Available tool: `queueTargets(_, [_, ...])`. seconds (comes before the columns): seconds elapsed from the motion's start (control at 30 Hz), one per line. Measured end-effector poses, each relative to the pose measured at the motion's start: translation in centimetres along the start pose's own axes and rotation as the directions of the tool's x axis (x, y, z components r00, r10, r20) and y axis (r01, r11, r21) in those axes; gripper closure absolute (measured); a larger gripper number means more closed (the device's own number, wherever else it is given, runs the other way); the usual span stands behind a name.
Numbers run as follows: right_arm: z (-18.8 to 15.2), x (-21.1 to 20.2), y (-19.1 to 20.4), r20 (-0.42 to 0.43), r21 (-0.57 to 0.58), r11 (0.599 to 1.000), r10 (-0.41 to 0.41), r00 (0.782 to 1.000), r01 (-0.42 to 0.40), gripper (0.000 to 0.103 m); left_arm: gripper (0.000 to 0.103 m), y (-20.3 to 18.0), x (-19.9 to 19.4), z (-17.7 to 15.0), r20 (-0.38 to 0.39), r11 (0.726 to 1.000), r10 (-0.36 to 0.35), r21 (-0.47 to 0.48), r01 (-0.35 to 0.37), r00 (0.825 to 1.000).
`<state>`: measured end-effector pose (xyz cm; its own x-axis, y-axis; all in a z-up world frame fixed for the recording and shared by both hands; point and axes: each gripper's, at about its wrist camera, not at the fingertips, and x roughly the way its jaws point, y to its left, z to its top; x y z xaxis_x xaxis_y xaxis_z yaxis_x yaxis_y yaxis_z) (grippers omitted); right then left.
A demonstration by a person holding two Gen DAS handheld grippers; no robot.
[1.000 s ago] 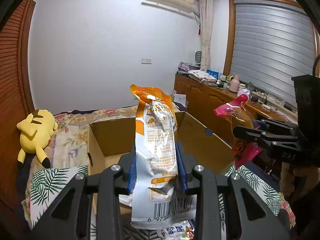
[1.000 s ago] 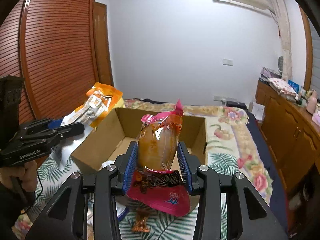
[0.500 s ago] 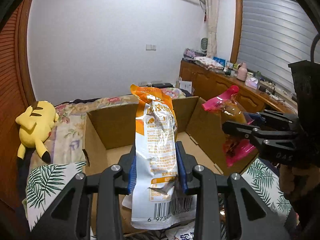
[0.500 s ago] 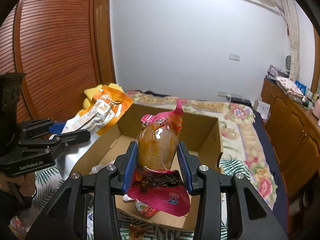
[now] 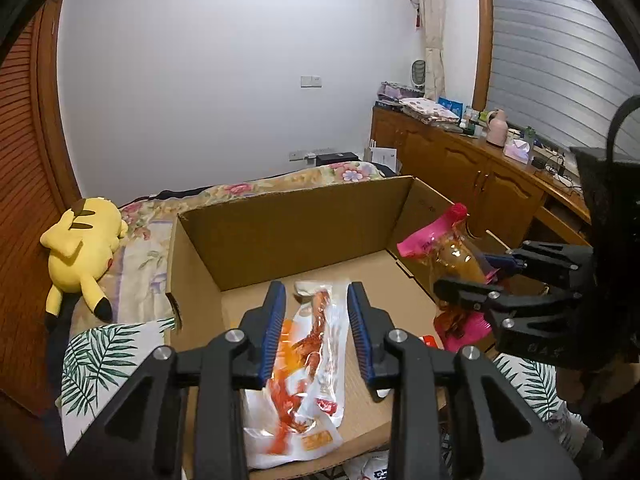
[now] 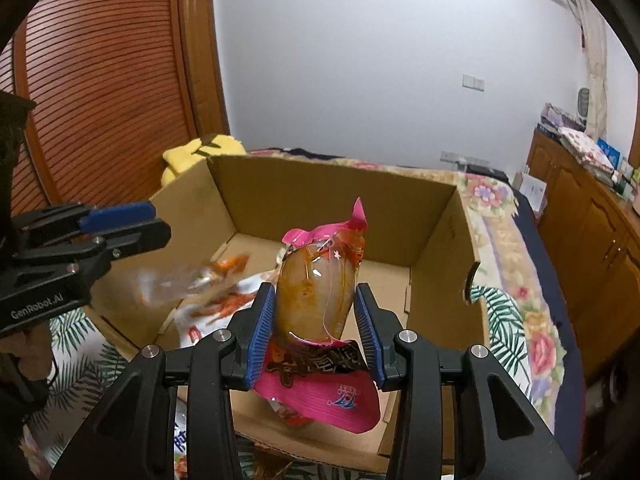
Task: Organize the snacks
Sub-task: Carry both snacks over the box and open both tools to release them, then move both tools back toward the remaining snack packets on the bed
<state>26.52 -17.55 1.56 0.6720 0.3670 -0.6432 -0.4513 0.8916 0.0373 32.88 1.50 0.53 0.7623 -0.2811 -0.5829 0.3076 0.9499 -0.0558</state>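
An open cardboard box [image 5: 288, 236] [image 6: 328, 196] sits on the bed. My left gripper [image 5: 316, 300] is open above the box, its jaws apart. The white and orange snack packet [image 5: 304, 364] lies on the box floor below it; in the right wrist view it shows blurred [image 6: 208, 284]. My right gripper [image 6: 316, 312] is shut on a pink and clear snack pouch [image 6: 320, 292], held over the box's near right side. That pouch and the right gripper also show in the left wrist view [image 5: 452, 248].
A yellow plush toy [image 5: 80, 248] lies on the bed left of the box. A leaf-print cloth [image 5: 104, 348] covers the bed near me. More snack packets [image 6: 182, 440] lie in front of the box. Wooden cabinets [image 5: 472, 176] stand at the right.
My left gripper has opened and let go of the white and orange packet, which now lies in the box. Both grippers have tilted down over the box. The right still holds the pink pouch.
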Motion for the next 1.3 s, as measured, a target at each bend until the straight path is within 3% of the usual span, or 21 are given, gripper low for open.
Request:
queueTargets(0.17, [-0.4,0.5,-0.2,-0.018,0.019,1.000,0.013,1.000,-0.013,0.061,0.069,0.0,-0.8,-0.1,0.005,1.000,-0.014,-0.010,0.014,1.000])
queueTargets(0.23, [-0.4,0.3,-0.1,-0.009,0.025,1.000,0.007,1.000,-0.006,0.053,0.068,-0.1,-1.4,-0.2,0.007,1.000,-0.017,-0.005,0.017,1.000])
queueTargets(0.3, [-0.4,0.1,-0.2,-0.007,0.029,0.999,0.015,1.000,-0.015,0.053,0.067,-0.2,-2.1,-0.3,0.011,1.000,-0.021,0.000,0.021,1.000])
queueTargets(0.67, [-1.4,-5.7,1.1,0.060,0.033,0.999,0.014,0.998,-0.016,0.054,0.063,-1.6,-7.5,-1.5,0.054,0.999,-0.052,0.017,0.051,0.997])
queueTargets(0.93, [-4.6,-10.7,1.6,0.075,0.055,0.998,0.014,0.997,-0.019,0.054,0.060,-2.4,-10.2,-4.3,0.042,0.998,-0.066,0.004,0.066,0.997])
queueTargets(1.3, [-9.7,-13.9,1.8,0.032,0.083,0.997,-0.002,0.999,-0.001,0.054,0.060,-3.3,-12.6,-9.0,-0.001,0.997,-0.064,-0.042,0.064,0.998])
